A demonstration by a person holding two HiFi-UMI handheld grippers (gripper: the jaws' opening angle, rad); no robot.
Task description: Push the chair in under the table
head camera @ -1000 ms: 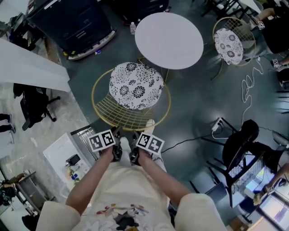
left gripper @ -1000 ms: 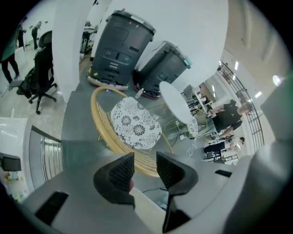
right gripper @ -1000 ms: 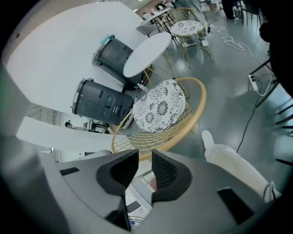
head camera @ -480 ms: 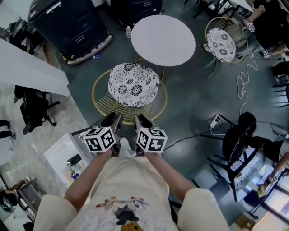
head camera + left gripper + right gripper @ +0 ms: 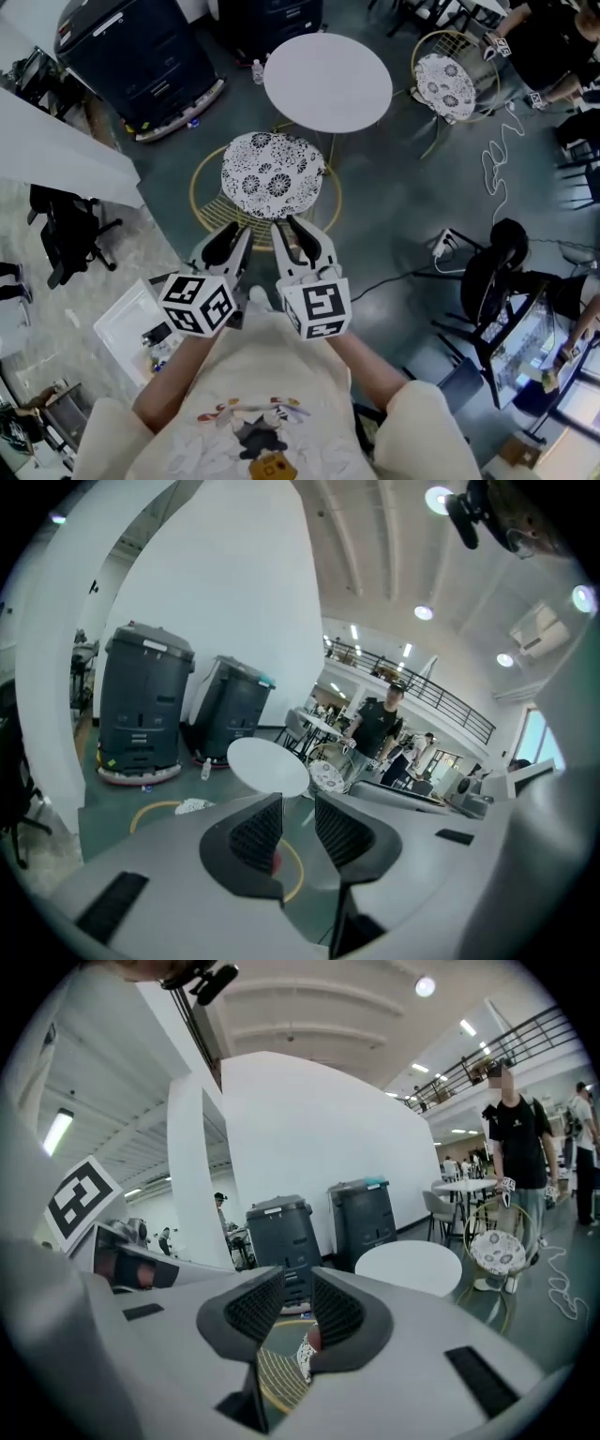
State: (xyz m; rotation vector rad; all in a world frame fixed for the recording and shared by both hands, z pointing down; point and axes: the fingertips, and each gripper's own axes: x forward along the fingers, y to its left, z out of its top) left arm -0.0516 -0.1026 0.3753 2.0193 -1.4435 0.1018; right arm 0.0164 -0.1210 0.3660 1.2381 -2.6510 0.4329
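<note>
A gold wire chair with a black-and-white patterned cushion stands on the dark floor in front of a round white table; its seat lies outside the tabletop. Both grippers are raised in front of the person's chest and point toward the chair without touching it. My left gripper has its jaws closing with nothing between them. My right gripper is open and empty. The left gripper view shows the table and the cushion beyond its jaws. In the right gripper view the chair shows under the jaws, the table to the right.
A second matching chair stands right of the table. Dark grey machines and a bottle are behind it. A white partition, a black office chair and a white box lie left; a power strip and seated people are at the right.
Both grippers have risen from low near the chair's back rim up toward the head camera and rolled, so their marker cubes look larger. The chair has not moved relative to the table.
</note>
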